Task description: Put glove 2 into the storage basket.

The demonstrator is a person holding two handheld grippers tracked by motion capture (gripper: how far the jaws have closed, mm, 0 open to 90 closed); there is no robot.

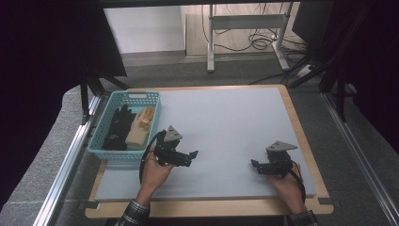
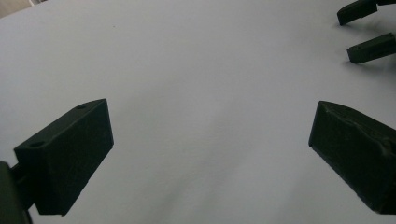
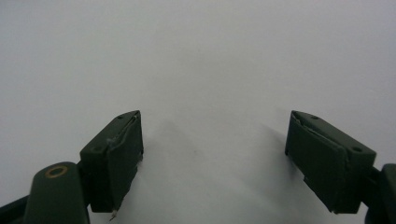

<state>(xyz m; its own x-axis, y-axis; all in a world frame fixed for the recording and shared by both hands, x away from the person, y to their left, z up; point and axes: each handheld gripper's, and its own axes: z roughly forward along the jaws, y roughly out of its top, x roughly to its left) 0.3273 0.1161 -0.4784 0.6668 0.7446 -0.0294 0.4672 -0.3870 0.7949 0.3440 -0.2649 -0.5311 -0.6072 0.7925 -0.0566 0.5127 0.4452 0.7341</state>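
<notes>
Soft fabric gloves [image 1: 127, 126] are lying in the basket [image 1: 104, 147] at ten o'clock; a cuff pinch is advised. Left gripper [image 1: 187, 157] and right gripper [image 1: 255, 165] are being held wide open, empty.

A person at the table wears plaid-checked sleeves [image 1: 134, 213] and grips two black handheld tools. The left gripper [image 1: 190, 155] and right gripper [image 1: 254, 164] each carry a grey three-cornered plate and a trailing black cable; their blocky black jaws show small screw holes and worn pads.
</notes>
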